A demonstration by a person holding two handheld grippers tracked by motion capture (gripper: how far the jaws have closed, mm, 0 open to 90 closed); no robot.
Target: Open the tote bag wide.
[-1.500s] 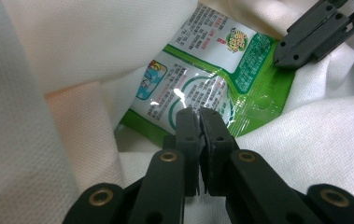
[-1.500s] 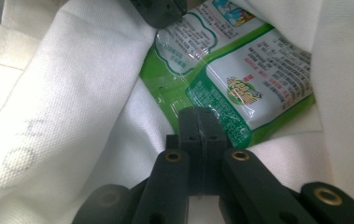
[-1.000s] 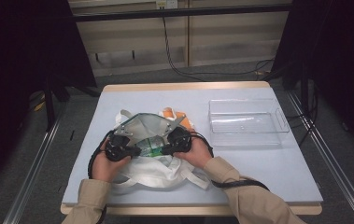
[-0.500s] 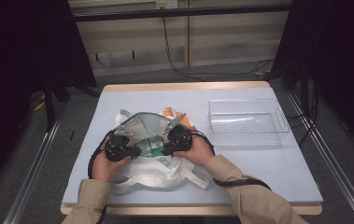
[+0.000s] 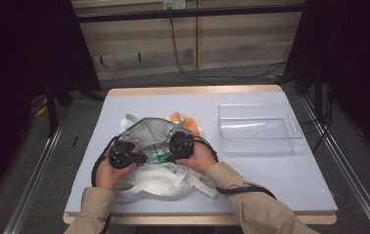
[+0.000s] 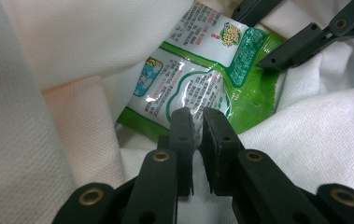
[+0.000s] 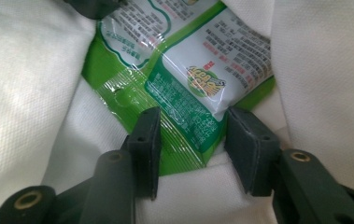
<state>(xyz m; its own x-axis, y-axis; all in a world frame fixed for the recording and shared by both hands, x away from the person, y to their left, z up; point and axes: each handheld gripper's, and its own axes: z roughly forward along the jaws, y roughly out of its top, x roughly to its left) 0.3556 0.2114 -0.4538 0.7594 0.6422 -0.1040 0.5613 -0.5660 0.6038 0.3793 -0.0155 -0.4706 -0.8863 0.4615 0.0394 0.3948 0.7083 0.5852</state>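
High view: vs the earlier frames not much has shifted. Both hands sit at the same spot over the white cloth bag (image 5: 159,179) near the front of the table (image 5: 290,185), and the bag mouth is spread about as before. The right gripper (image 5: 181,145) jaws have just been opening; the left gripper (image 5: 124,152) looks unchanged. A green & white snack packet (image 5: 157,157) lies between the two grippers, inside the bag opening. An orange item (image 5: 176,117) peeks out behind the bag, touching it; can't tell what it is. A clear plastic tray (image 5: 259,127) stands well apart on the right side of the table, w/ nothing in it.

Left gripper view: the left gripper (image 6: 199,117) has its jaws nearly together, pinching the packet (image 6: 198,74) at its near edge, w/ only a thin bit of film between the pads. Packet lies in a fold of white bag cloth (image 6: 62,74) all around. The other gripper's black jaws come in at top right, at the packet's far end.

Right gripper view: the right gripper (image 7: 191,126) has its jaws part open, astride the packet (image 7: 184,84) corner. The left pad lies at the green seal; the right pad stands just off the edge, not pressing. So packet between jaws, not clamped. White bag cloth (image 7: 30,93) both sides & below.
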